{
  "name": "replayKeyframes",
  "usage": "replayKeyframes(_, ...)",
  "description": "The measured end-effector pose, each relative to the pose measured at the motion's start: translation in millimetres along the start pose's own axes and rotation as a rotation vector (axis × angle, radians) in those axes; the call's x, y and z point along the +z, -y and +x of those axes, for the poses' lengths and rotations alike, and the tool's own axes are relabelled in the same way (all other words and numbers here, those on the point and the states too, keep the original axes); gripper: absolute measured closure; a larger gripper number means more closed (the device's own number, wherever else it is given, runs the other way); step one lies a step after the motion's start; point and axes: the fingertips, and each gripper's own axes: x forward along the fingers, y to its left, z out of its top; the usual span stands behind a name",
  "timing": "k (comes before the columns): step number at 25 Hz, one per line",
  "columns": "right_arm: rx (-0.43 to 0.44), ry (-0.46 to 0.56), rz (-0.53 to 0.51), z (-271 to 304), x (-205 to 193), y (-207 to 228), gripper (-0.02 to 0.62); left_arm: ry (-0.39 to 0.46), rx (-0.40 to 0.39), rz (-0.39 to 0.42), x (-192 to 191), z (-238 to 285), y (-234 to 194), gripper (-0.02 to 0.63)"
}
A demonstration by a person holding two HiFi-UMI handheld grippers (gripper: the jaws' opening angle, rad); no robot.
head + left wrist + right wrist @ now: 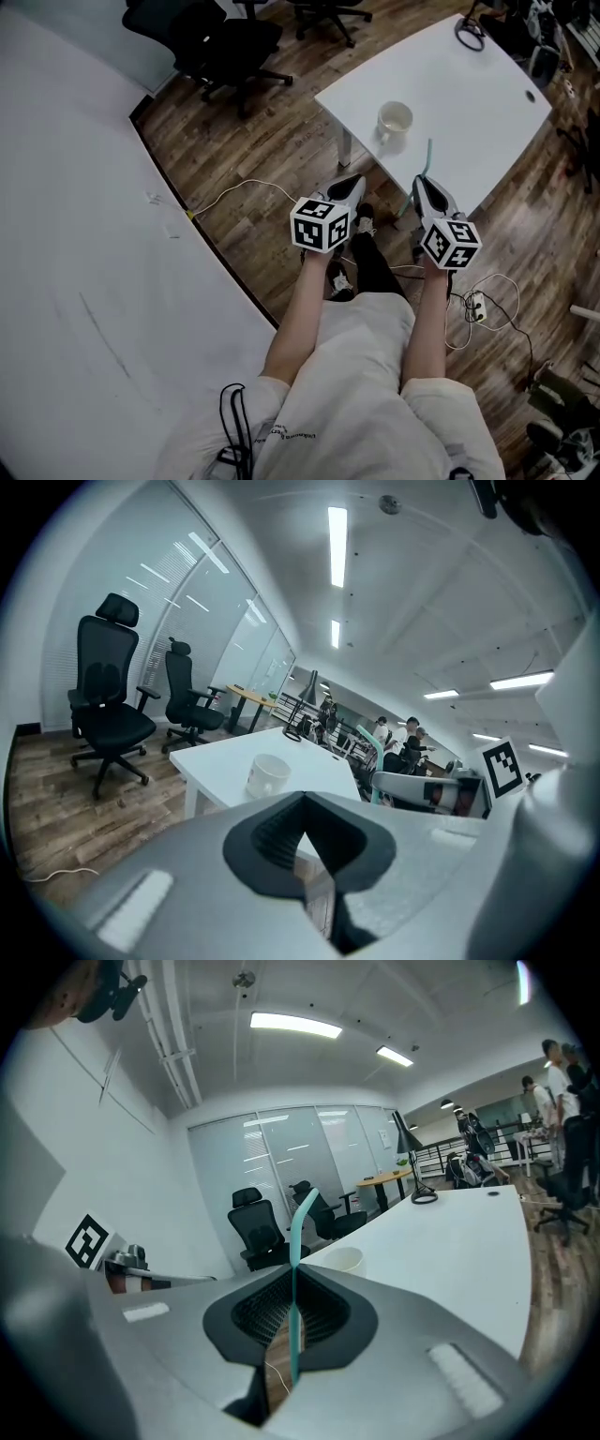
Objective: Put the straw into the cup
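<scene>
A white cup (395, 119) stands near the front edge of the white table (478, 103). My right gripper (419, 182) is shut on a teal bendy straw (428, 153), which stands upright just right of the cup and short of the table edge. In the right gripper view the straw (296, 1251) runs up between the shut jaws, its bent tip over the cup (343, 1259). My left gripper (353, 181) hovers over the floor, below and left of the cup, shut with nothing in it. From the left gripper view the cup (269, 773) lies ahead on the table (220, 757).
Black office chairs (225, 37) stand on the wooden floor beyond the table's left side. A dark cable loop (470, 35) lies at the table's far end. A white cord (239, 187) and a power strip (475, 306) lie on the floor. A large white wall (66, 187) fills the left.
</scene>
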Motion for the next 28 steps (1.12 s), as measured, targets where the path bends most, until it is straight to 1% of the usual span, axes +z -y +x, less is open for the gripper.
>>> replayKeyframes(6,0.027,-0.021,0.03,40,21,19,0.56,0.002,0.017,0.006,30,29,-20,0.604)
replayKeyframes(10,0.055,-0.022,0.013,73,45,22,0.558,0.0,0.033,0.017,53,43,-38,0.604)
replayKeyframes(15,0.09,-0.016,-0.011,125,79,38,0.557,-0.034,0.053,0.072,85,73,-59,0.606)
replayKeyframes(19,0.12,-0.005,-0.005,166,104,41,0.557,-0.031,0.054,0.107,116,92,-74,0.606)
replayKeyframes(21,0.134,-0.003,0.006,180,114,44,0.555,-0.025,0.046,0.099,128,103,-81,0.604)
replayKeyframes(23,0.147,-0.003,0.01,193,124,48,0.555,-0.023,0.043,0.074,137,114,-90,0.604)
replayKeyframes(26,0.155,-0.009,0.006,207,132,59,0.555,-0.03,0.054,0.063,141,129,-100,0.605)
replayKeyframes(28,0.165,-0.024,0.012,214,130,67,0.555,-0.034,0.053,0.054,140,138,-101,0.606)
